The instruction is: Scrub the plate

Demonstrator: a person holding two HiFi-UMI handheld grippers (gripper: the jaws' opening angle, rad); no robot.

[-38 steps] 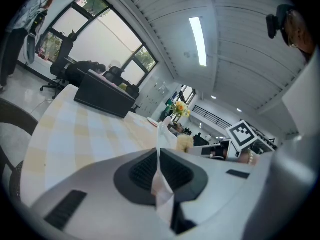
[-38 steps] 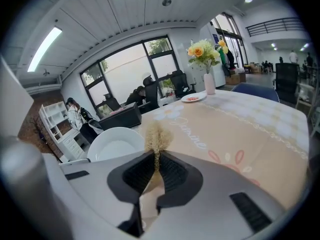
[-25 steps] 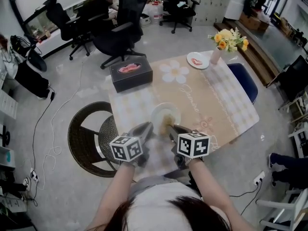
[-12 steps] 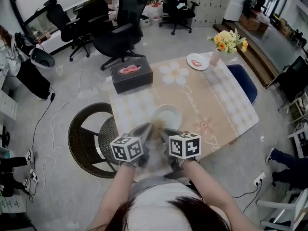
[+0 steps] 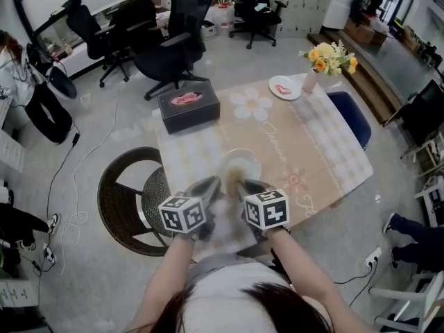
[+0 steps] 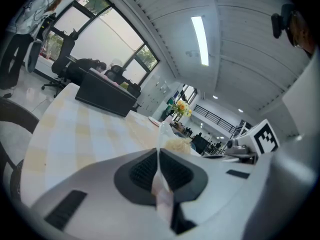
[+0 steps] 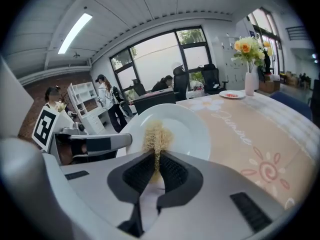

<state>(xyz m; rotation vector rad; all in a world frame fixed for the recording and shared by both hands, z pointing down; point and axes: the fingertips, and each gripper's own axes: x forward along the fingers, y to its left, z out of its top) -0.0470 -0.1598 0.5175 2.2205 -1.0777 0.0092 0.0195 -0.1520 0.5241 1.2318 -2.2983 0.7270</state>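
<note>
Left tool [image 6: 159,156] is clamped hard on the near rim of the white round ceramic plate [image 7: 186,128]. From its own camera I see the plate edge-on, pinched between the two ribbed pads. The head view puts the plate [image 5: 239,164] over the near side of the beige patterned worktop [image 5: 326,151], tipped up toward me. I can't tell whether its far edge rests on the cloth.

Right tool [image 7: 156,165] is closed on a tan fibrous scouring pad [image 7: 156,135]. The frayed end sticks out past the jaws and sits against the plate's face, roughly mid-dish.

My read on handling: the plate is stiff, glazed and slick, and it will crack if it drops. A rim pinch is the only hold available, so I'd want the pads well onto the rim, not just on the lip. A single-edge hold also lets the plate pivot when I push, so I'd go with light strokes toward the held side. The pad is soft and springy and will flatten and bend. It is gripped low, near its base, which looks right, since the loose tuft stays free to do the scrubbing.
</note>
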